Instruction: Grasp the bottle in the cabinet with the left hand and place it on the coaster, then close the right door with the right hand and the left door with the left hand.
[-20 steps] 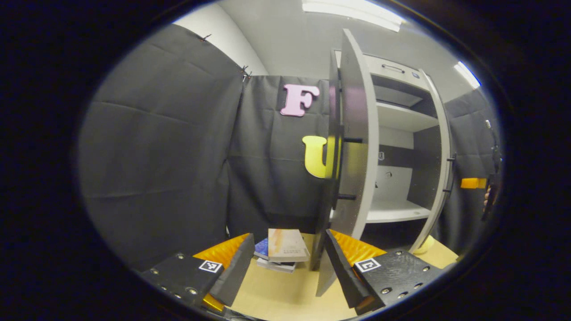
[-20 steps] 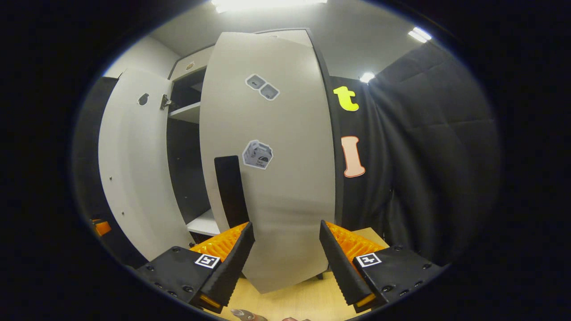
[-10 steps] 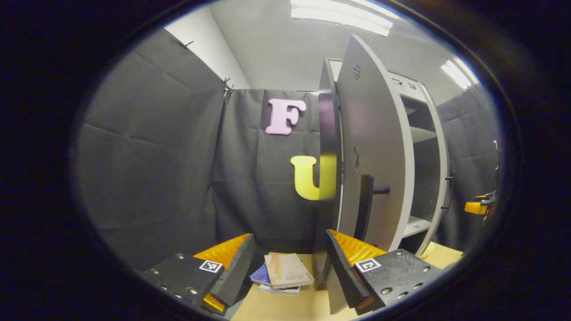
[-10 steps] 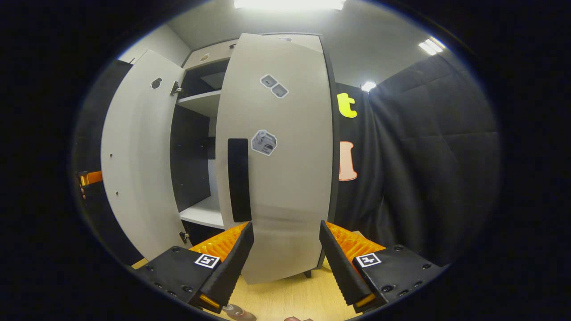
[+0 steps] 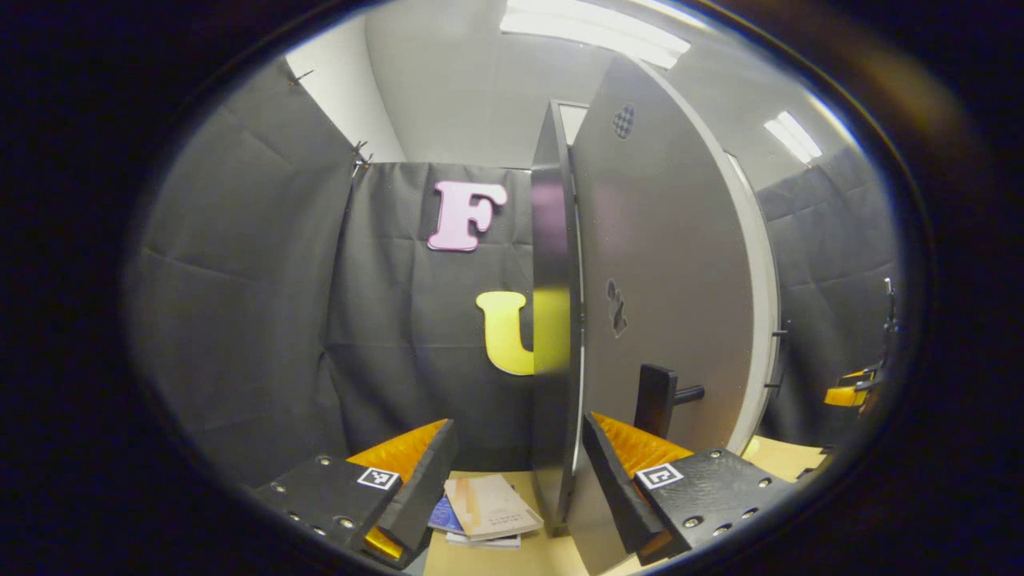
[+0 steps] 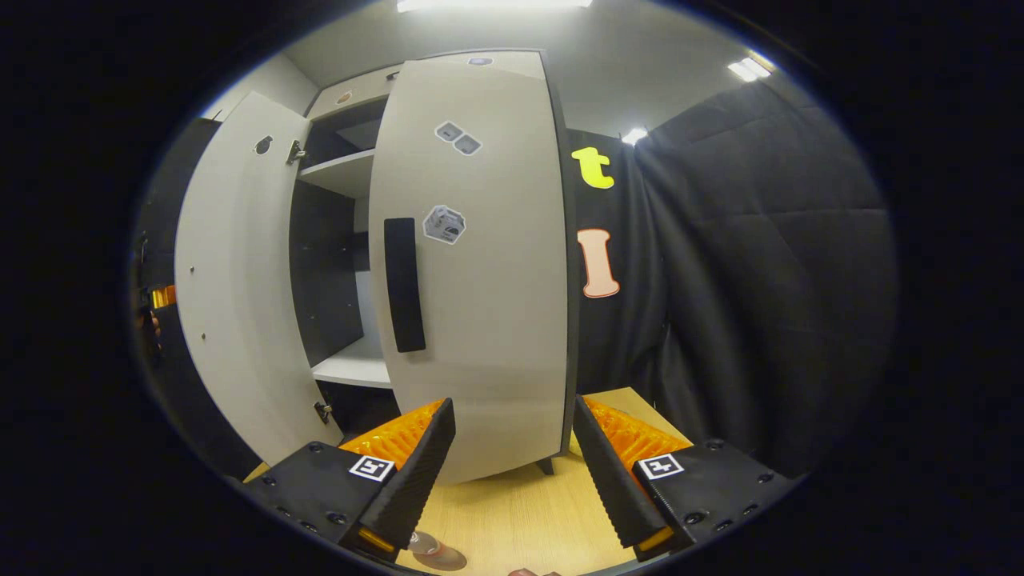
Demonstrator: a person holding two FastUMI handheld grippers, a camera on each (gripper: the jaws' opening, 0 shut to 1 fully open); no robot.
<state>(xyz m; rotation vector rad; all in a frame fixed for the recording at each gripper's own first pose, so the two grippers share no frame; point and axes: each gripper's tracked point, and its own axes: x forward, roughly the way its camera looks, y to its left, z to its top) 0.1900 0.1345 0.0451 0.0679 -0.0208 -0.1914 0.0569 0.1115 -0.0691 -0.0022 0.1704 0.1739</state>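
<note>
Swung further shut over the past second, the left door [image 5: 664, 272] meets the left gripper [image 5: 516, 480], jaws wide and empty for pushing; right gripper [image 6: 512, 472] gapes empty near the closed right door [image 6: 480, 264], bottle [image 6: 436, 552] on near table.

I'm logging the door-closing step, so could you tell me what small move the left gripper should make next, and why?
Probably keep pushing the left door round toward the cabinet. The left gripper is open, with one finger against the door's lower edge, and the right gripper view shows this door ajar, with a shelf visible in the gap beside the right door.
</note>
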